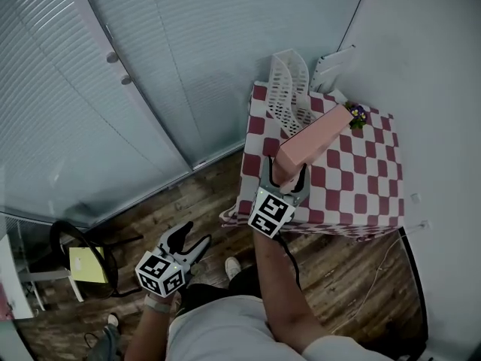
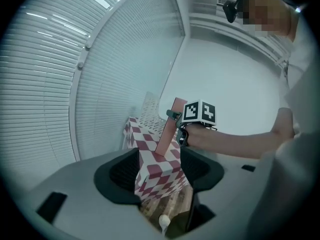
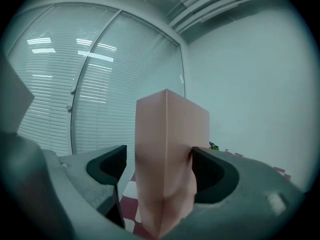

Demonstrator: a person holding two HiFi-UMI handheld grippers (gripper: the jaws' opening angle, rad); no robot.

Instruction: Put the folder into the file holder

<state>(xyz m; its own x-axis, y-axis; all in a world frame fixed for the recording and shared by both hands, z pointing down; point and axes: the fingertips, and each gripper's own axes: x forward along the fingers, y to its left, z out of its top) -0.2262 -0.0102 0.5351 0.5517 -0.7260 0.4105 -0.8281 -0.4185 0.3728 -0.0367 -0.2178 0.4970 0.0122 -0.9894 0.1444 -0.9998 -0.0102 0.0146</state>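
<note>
Left gripper (image 1: pixel 191 241) hangs released, jaws apart, over wood floor (image 1: pixel 188 194). Right gripper (image 1: pixel 288 179) clasps pink folder (image 1: pixel 316 138) above checkered table (image 1: pixel 376 190), beside white file holder (image 1: pixel 289 85).

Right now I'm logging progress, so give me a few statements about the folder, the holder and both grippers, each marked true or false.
1. The right gripper holds the folder. True.
2. The folder is already in the holder. False: it is outside the holder, held over the table.
3. The left gripper is empty, jaws apart. True.
4. The holder stands on the floor. False: it stands on the table, at its far left corner.
5. The left gripper is over the table. False: it is off the table, low over the floor.
</note>
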